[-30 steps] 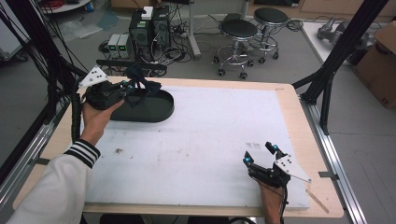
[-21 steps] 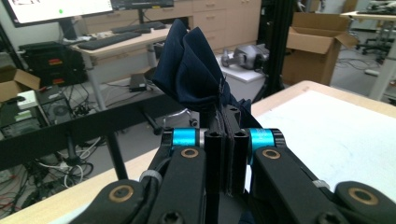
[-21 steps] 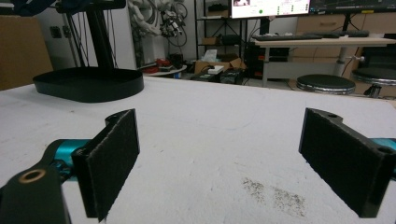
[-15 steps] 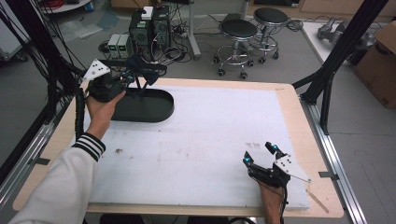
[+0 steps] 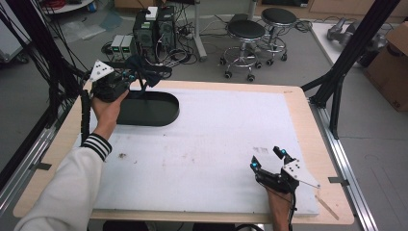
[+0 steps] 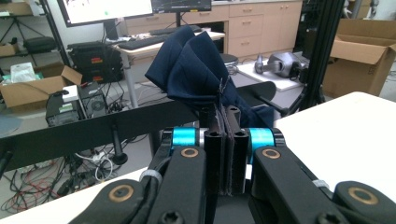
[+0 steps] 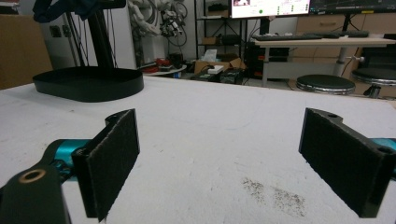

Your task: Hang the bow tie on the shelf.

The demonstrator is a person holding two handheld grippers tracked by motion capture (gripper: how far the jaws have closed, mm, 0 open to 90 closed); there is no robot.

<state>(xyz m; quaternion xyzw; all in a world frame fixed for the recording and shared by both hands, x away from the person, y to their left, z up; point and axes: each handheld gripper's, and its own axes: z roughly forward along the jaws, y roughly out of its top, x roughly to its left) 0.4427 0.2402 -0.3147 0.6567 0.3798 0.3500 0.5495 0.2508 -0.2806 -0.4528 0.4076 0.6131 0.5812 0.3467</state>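
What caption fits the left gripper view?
Left gripper shut on a folded navy cloth, held up at the white table edge.

The cloth [image 6: 196, 60] is dark navy blue and plain, and the tray [image 5: 146, 108] is solid black. The left tongs [image 6: 227, 140] and right tongs [image 7: 224, 161] are black with bright turquoise parts. The surface [image 5: 216, 130] is white, speckled with small dark stains, with a pale wood border; the sleeve [image 5: 72, 187] is white with a black-and-white striped cuff.
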